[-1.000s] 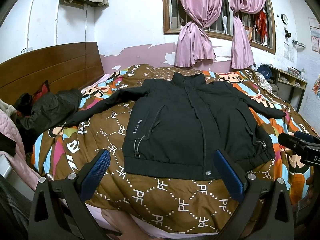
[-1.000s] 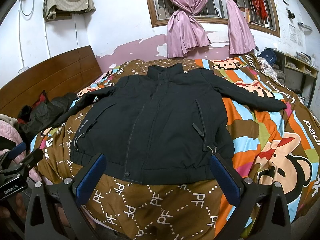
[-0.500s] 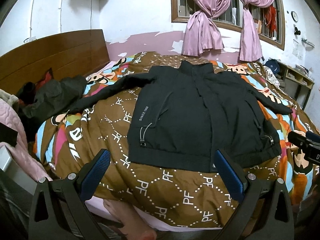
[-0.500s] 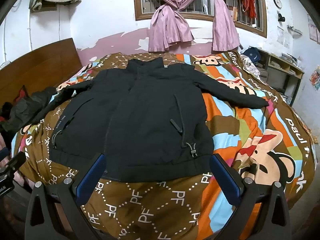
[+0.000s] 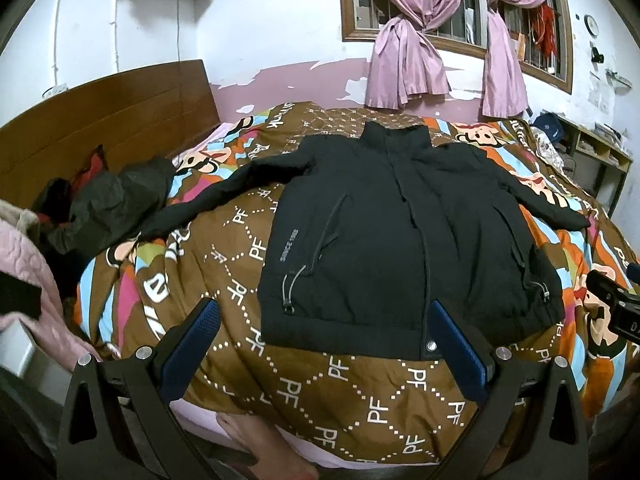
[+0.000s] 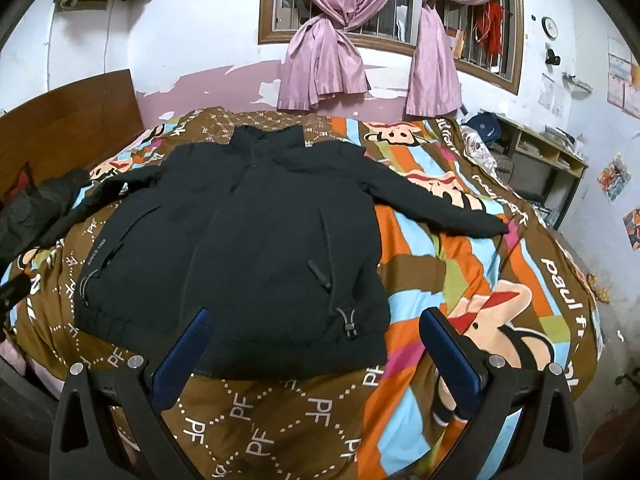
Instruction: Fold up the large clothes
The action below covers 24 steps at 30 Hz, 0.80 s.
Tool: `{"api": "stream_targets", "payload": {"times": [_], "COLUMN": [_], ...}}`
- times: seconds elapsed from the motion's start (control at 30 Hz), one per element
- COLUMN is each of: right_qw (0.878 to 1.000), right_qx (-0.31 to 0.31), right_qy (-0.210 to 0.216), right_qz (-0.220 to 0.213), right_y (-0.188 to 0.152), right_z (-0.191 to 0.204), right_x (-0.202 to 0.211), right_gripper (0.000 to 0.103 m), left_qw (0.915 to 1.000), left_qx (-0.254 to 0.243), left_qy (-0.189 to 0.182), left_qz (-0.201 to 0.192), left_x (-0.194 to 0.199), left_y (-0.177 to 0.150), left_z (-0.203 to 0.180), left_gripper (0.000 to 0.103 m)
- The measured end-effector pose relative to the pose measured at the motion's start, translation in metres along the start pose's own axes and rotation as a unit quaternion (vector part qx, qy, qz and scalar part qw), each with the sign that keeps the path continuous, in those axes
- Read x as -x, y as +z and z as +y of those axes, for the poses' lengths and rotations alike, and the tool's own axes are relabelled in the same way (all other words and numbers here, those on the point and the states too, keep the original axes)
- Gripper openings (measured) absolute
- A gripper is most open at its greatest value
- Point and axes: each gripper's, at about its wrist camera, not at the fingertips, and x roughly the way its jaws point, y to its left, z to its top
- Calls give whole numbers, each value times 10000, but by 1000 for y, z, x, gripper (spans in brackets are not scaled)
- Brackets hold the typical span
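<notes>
- On your far left, a crumpled dark garment (image 5: 108, 204) sits against the wooden headboard (image 5: 104, 120), well apart from the work; leave it out of your plan.
- Your left tool (image 5: 324, 348) hangs over the near edge of the bed (image 5: 224, 264) with its blue pads spread wide and nothing between them.
- The black jacket (image 5: 384, 236) lies flat and front-up on the patterned quilt, collar toward the window (image 5: 452, 8), hem toward you. Its long axis runs away from you, straight ahead of both tools.
- The left sleeve (image 5: 224, 200) stretches out and down toward the headboard side, to the left of your left tool's line. That tool is the nearer one to it.
- The hem's left corner (image 5: 272, 332) lies just ahead of the left tool, between its pads in that view.
- Your right tool (image 6: 316, 344) is likewise wide open and empty, hovering off the hem's right part (image 6: 352, 344).
- The right sleeve (image 6: 440, 208) runs out rightward over the orange and blue stripes, ending well right of the right tool. That side is the right hand's to take.
- Nothing looks folded yet, so I judge a sleeve fold inward comes first.
</notes>
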Motion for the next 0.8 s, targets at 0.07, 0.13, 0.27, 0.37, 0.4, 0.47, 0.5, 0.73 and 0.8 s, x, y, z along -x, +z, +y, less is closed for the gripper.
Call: {"api": "stream_targets", "payload": {"times": [0.07, 0.13, 0.27, 0.37, 0.4, 0.47, 0.5, 0.73, 0.8], "right_qw": [10000, 9998, 9996, 9994, 9994, 9996, 9996, 9991, 9988], "right_qx": [19, 57, 53, -3, -6, 12, -6, -200, -338], "right_qy": [-14, -59, -51, -19, -15, 67, 129, 273, 327], "right_qz": [-62, -153, -273, -342, -348, -280, -254, -249, -159], "right_y": [5, 11, 26, 36, 39, 51, 58, 106, 118], "right_z": [-1, -4, -12, -18, -20, -23, -27, -61, -74], "right_x": [5, 8, 12, 15, 16, 15, 13, 12, 8], "right_gripper": [103, 103, 103, 103, 103, 103, 103, 103, 103], "left_qw": [10000, 9999, 9997, 9993, 9991, 9989, 9987, 9972, 9966], "left_qx": [-42, -108, -206, -300, -337, -386, -412, -623, -663], "left_qy": [2, 30, 100, 95, 91, 80, 88, 183, 210], "left_qz": [24, 35, -116, -207, -230, -267, -283, -358, -435], "left_x": [-2, -4, -1, 4, 5, 8, 9, 11, 11], "left_y": [9, 19, 38, 52, 57, 64, 68, 96, 105], "left_z": [-1, -3, -8, -13, -15, -18, -20, -37, -41], "left_gripper": [101, 101, 101, 101, 101, 101, 101, 101, 101]}}
